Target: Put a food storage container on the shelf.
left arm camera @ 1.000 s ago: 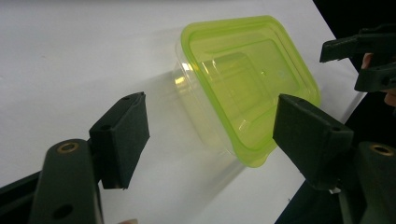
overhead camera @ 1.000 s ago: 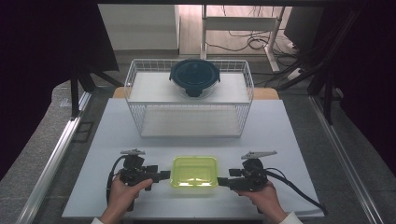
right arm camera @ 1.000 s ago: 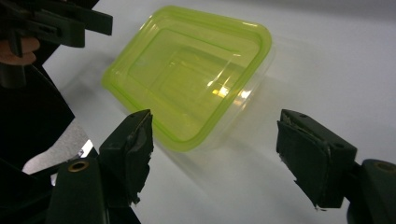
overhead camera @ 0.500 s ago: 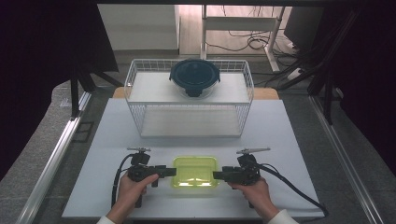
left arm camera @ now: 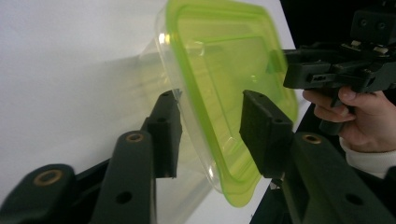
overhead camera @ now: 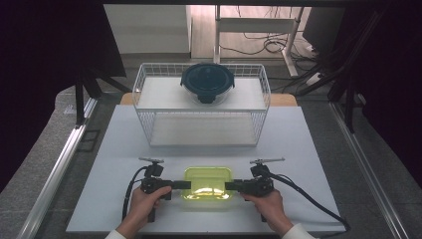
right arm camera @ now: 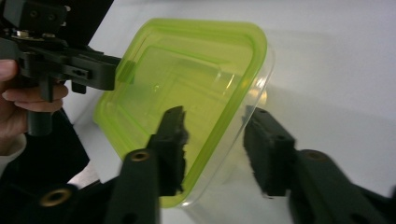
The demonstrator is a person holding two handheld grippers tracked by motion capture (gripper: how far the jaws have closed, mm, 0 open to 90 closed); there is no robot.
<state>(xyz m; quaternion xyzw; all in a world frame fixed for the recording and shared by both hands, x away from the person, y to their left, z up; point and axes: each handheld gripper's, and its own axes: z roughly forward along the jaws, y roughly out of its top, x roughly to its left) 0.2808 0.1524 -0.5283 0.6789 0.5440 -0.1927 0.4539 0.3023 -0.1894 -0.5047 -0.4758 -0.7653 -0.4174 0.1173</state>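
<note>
Green and see-through, the box with the green lid (overhead camera: 207, 183) is seen low in the middle of the high view, on the white table (overhead camera: 114, 149). It is reached from both sides at once. The left gripper (overhead camera: 180, 184) is put at the box's left edge, and the right gripper (overhead camera: 230, 186) at its right edge. This looks like the step where the box is being taken hold of.

In the left gripper view, the lid's rim (left arm camera: 224, 163) is seen between the two black jaws, and a gap is left on each side, so the jaws are apart and nothing is pinched yet. The same is seen in the right gripper view: the rim (right arm camera: 219, 135) is between the jaws, which are spread wide.

Next, both sets of jaws probably need to be squeezed onto the rim together, so the box is not tipped. Then it can be lifted evenly.

Both hands are held low near the bottom of the high view, with the left hand (overhead camera: 144, 204) and right hand (overhead camera: 266, 204) wrapped around the handles and the grippers pointed inward at each other.

Higher in the high view, a white wire basket (overhead camera: 201, 107) is seen with a dark round bowl (overhead camera: 207, 82) on it.
</note>
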